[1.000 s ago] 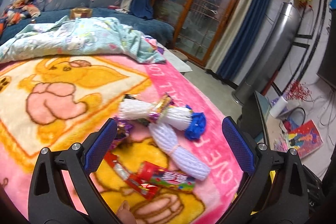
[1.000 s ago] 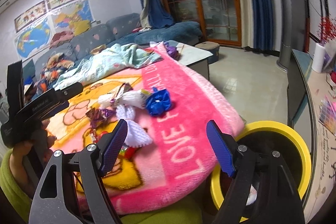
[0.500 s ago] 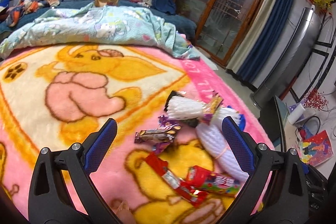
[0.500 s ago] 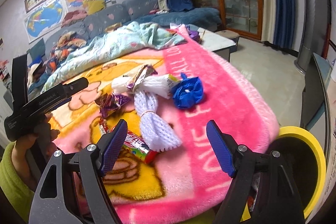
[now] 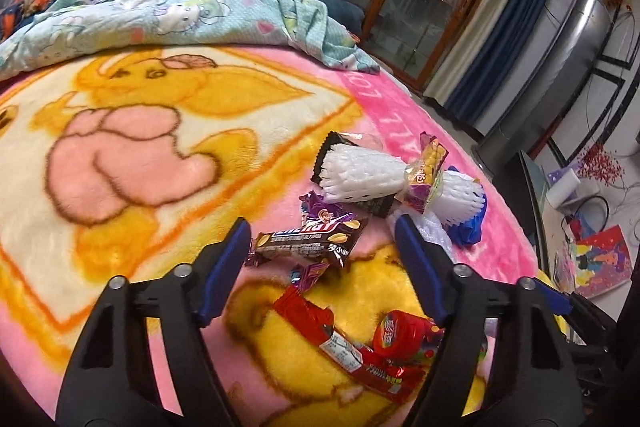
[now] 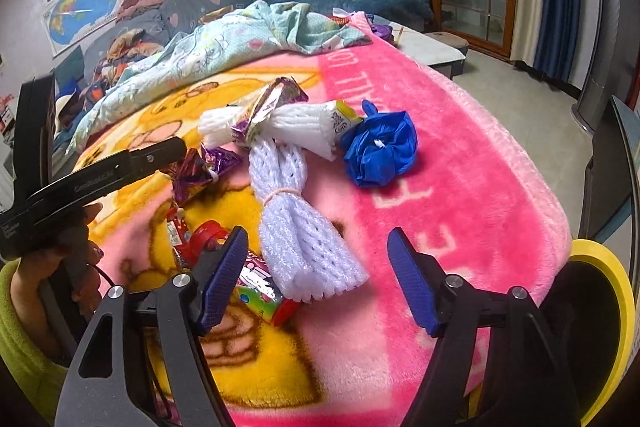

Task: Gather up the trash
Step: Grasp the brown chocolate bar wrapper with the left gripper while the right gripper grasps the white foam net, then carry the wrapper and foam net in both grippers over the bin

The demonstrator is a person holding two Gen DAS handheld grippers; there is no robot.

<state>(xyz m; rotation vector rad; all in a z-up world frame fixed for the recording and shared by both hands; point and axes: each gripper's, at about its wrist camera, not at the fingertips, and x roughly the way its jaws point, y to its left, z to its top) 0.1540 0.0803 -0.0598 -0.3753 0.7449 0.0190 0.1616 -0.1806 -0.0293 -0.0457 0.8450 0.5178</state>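
Tools [image 5: 322, 241] [image 6: 316, 253] apart, closing, empty | yellow bin [image 6: 612, 307]: right view only

Your trash sits clustered near the blanket's [image 6: 460, 187] pink-bordered edge. A brown chocolate-bar wrapper [image 5: 308, 241] lies flat, crumpled purple foil [image 6: 204, 167] beside it. Two white foam fruit nets: one [image 5: 360, 177] cinched by a yellow-purple wrapper [image 5: 424, 171], one [image 6: 296, 227] rubber-banded at its middle. A scrunched blue bag [image 6: 380, 151] lies nearest the border. A red sachet [image 5: 352, 347] and a red-capped candy tube [image 5: 400, 335] lie nearest you.
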